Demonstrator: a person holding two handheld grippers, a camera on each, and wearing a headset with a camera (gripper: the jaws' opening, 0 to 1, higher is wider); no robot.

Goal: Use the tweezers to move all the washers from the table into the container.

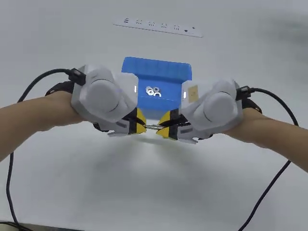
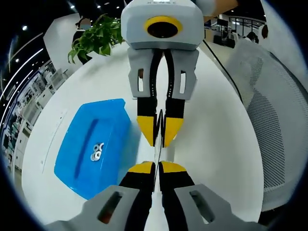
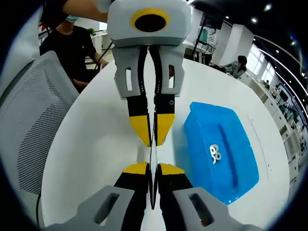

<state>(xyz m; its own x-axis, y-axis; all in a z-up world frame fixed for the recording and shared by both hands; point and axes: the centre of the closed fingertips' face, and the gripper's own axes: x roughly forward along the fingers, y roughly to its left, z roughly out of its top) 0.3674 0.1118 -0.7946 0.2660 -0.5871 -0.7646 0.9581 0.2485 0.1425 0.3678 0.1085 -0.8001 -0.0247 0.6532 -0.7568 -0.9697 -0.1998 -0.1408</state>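
1. The left hand-held gripper [image 1: 138, 122] and the right hand-held gripper [image 1: 166, 126] meet tip to tip above the white tabletop [image 1: 154, 187], just in front of the blue container [image 1: 156, 70].
2. Both are clenched on the tweezers [image 1: 153, 127], which span the short gap between them. In the left gripper view the tweezers [image 2: 157, 151] show edge-on as a thin metal line running from one pair of yellow tips into the other.
3. The washers [image 1: 153, 91] I can make out lie together in the middle of the container, about three of them. In the right gripper view they [image 3: 215, 154] sit beside a shallow groove in its floor.
4. The step looks like a re-grip or a pass of the tweezers from one side to the other. With washers already in the container, the task seems well along.
5. To do the pass well:
   - One side should hold firm until the other has a sure bite; both letting go together would drop the tool.
   - The receiving side should take the arms partway along, so that its squeeze closes the tips and the points stay free ahead of it.
   - The blade should stay flat between the pads. A thin strip of metal caught on its edge is likely to twist or slip out.
   - The releasing jaws should open slowly and draw back straight along the tool's length, so it isn't dragged sideways.
6. The main risk is the tweezers pivoting as the load shifts, which would leave the tips pointing off-line for the next pick.
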